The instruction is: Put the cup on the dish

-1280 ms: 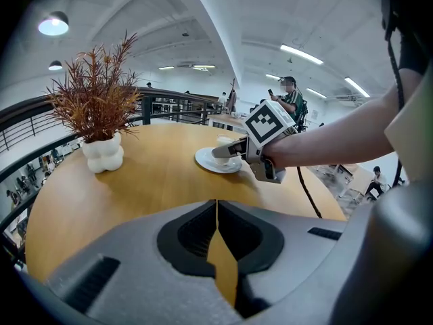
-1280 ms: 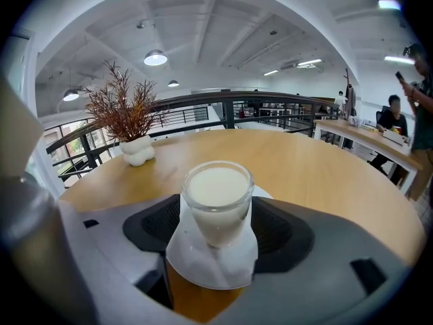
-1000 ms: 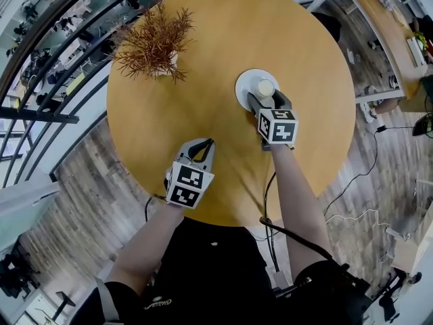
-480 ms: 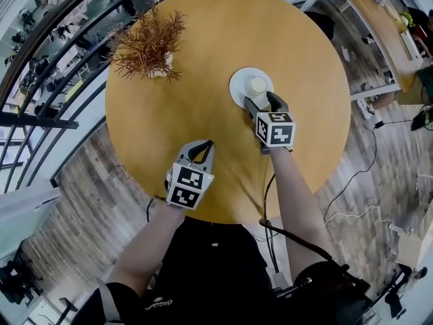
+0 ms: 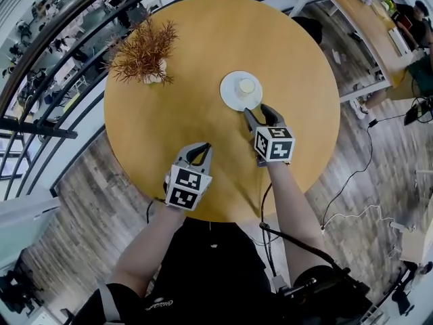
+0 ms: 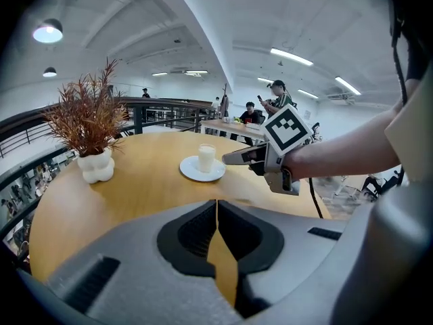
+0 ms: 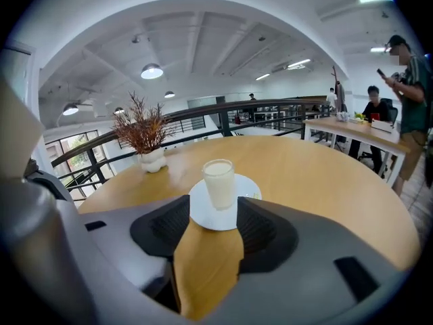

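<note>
Round wooden tabletop [image 5: 162, 114] beside a dark railing carries a white dish [image 5: 229, 97], and the pale cup [image 5: 246, 85] stands upright on it. Just short of the dish's near edge sit the right tongs [image 5: 258, 112], jaws apart and closing, with nothing pressed between them. Nearer the person than the dish and well apart from it, the left tongs [image 5: 201, 147] hover with jaws together, empty. To the dish's left stands a potted dry plant [image 5: 143, 49].
</note>
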The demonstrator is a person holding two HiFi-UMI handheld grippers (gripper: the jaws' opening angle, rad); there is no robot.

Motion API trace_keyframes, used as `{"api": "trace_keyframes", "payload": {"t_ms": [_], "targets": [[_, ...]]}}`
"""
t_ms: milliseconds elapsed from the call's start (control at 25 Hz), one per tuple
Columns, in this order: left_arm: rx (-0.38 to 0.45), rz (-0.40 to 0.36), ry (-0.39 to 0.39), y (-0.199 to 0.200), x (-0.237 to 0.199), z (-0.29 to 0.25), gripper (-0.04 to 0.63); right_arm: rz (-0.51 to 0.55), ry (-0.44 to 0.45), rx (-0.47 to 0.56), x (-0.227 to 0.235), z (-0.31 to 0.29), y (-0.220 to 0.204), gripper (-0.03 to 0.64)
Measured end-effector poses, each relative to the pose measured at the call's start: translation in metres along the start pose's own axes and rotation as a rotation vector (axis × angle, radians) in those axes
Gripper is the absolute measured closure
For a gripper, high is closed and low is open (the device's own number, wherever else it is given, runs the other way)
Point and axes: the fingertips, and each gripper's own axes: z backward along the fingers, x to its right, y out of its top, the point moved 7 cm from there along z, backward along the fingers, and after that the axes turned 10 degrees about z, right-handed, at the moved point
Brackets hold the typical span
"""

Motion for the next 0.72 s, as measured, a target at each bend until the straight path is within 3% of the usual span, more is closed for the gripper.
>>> {"api": "trace_keyframes", "payload": {"t_ms": [40, 360, 720], "targets": [[0.006, -0.005, -0.001, 0.003, 0.002, 0.001, 0.586, -0.005, -0.007, 0.019, 0.0, 0.007, 0.002, 0.411], [0.047, -0.027, -0.01, 0.015, 0.013, 0.015, 0.586, -0.03, 0.014, 0.136, -0.019, 0.061, 0.02, 0.48], [0.127, -0.056, -0.023, 0.046, 0.027, 0.035, 0.586, -0.031, 0.035, 0.258, -0.039, 0.128, 0.048, 0.492]]}}
